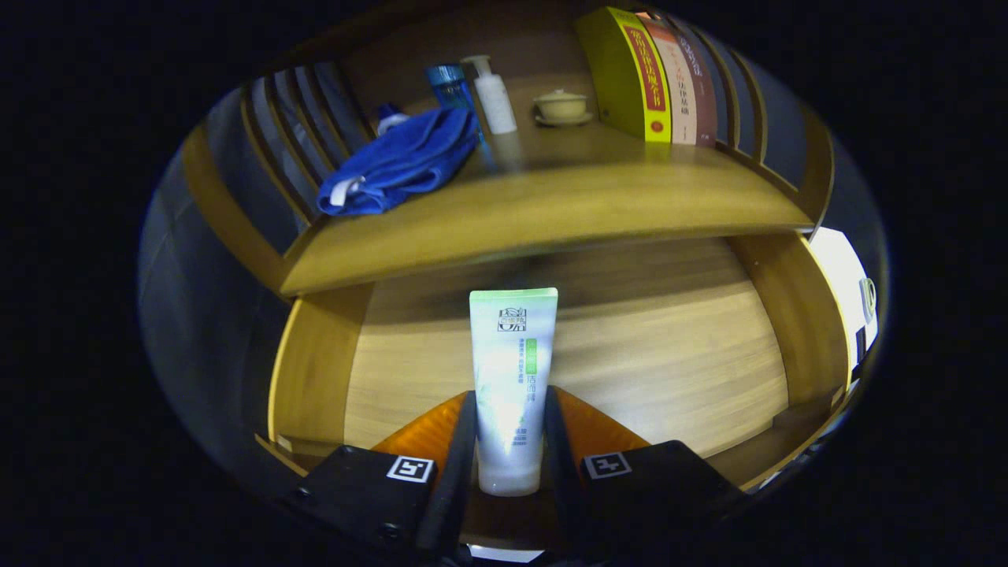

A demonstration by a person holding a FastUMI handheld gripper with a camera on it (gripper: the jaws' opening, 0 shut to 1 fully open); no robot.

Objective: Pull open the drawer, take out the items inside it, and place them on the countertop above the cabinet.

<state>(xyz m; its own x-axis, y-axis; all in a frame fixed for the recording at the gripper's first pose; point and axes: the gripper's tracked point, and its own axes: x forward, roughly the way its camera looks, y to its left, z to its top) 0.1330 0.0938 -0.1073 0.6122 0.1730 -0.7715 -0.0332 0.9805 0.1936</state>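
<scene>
Gripper view: the gripper [510, 441] clenches a facial cleanser tube [512, 370] upright between both fingers, jaws narrowed to its width, over the open drawer [677, 370]. Beyond, on the countertop [551, 213], a blue towel [398, 165] lies at the left edge, a pump bottle [494, 98] and lidded teacup [561, 106] farther back, books [654, 75] at the right.

A white-and-green tube [512, 386] stands upright (cap end apparently down) over the open wooden drawer [677, 354].
</scene>
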